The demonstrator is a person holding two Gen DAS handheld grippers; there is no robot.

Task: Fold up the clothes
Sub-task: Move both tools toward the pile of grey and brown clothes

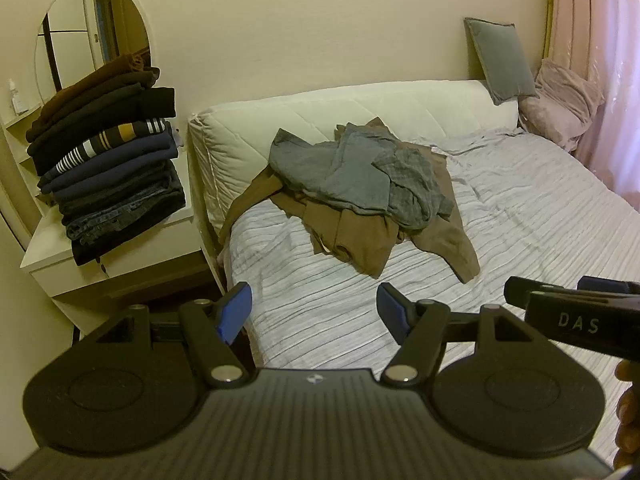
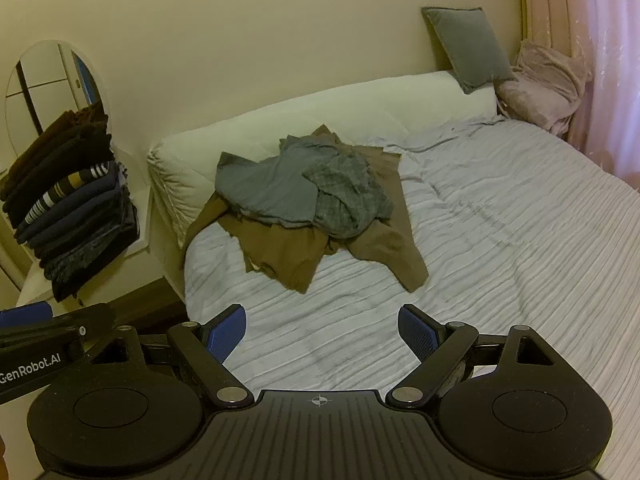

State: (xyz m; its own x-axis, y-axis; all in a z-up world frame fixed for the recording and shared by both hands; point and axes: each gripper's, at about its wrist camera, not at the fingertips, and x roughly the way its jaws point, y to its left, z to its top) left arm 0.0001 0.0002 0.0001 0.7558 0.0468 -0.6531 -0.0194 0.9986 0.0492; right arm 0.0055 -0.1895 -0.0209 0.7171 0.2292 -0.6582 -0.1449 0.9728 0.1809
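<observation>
Both the left gripper (image 1: 314, 312) and right gripper (image 2: 322, 332) hover with fingers apart over bare striped bedsheet (image 2: 500, 240). The unfolded clothes heap (image 2: 312, 204) lies ahead against the headboard cushion (image 1: 360, 108); a folded stack (image 1: 108, 160) fills the nightstand (image 1: 120, 256).

This is a bedroom in a home. There is a big bed (image 1: 520, 208) with a striped sheet, a pillow (image 1: 500, 60), pink curtains (image 1: 608, 80), and a round mirror (image 1: 92, 32).

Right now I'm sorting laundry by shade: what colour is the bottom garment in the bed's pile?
Brown garment, clearest in the right wrist view.
</observation>
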